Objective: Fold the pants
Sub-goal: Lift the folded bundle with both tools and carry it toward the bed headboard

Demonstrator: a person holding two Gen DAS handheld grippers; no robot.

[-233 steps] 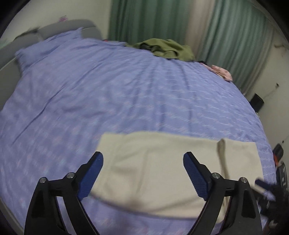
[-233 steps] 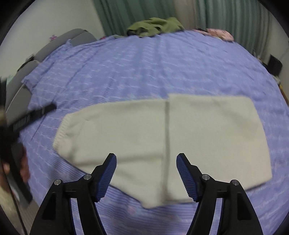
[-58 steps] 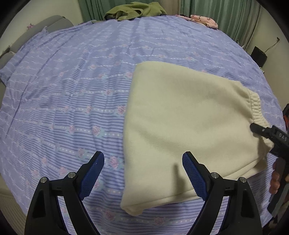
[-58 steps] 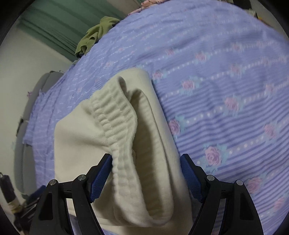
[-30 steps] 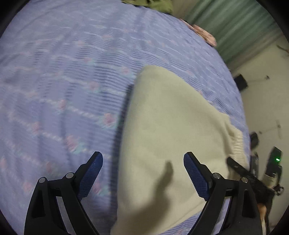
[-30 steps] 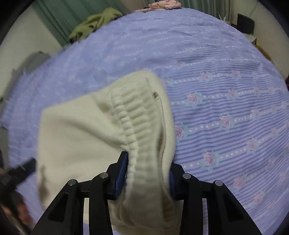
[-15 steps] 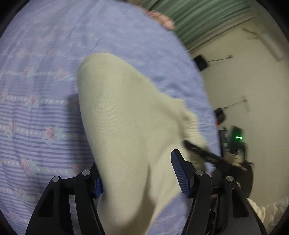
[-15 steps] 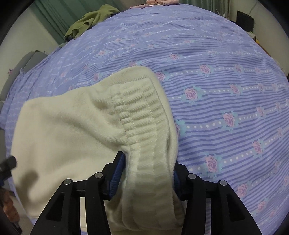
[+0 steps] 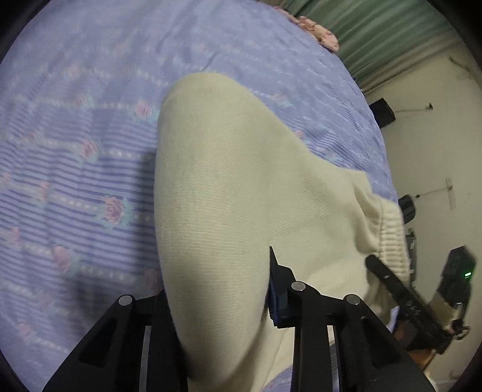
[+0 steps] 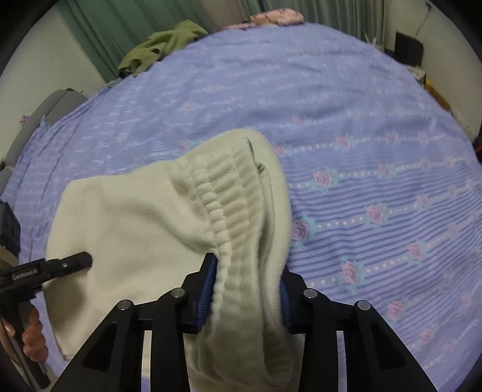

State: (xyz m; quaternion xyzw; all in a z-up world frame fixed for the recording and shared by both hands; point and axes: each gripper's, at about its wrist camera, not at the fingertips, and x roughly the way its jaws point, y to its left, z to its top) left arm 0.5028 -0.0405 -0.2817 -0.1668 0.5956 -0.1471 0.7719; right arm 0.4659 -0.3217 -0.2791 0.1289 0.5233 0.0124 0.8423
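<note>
The cream pants (image 9: 241, 181) lie folded on the purple flowered bedspread (image 9: 75, 150). My left gripper (image 9: 217, 289) is closing its jaws around the near folded edge; cloth fills the gap, one blue pad (image 9: 278, 289) presses on it, and the other finger is hidden behind the cloth. My right gripper (image 10: 245, 295) grips the bunched ribbed waistband (image 10: 229, 205) between its blue pads (image 10: 208, 286), its jaws still tightening. From the right wrist view the pants (image 10: 129, 217) spread to the left, with a left-gripper finger (image 10: 60, 263) on their far edge.
A green garment (image 10: 162, 45) and a pink one (image 10: 277, 16) lie at the bed's far edge before green curtains. A grey headboard (image 10: 60, 102) stands at the left. A black box (image 9: 382, 111) sits by the wall. A hand (image 10: 30, 334) holds the left gripper.
The left jaws went from wide apart to close around the pants' folded edge, which now rises between them. The right gripper kept hold of the waistband.
</note>
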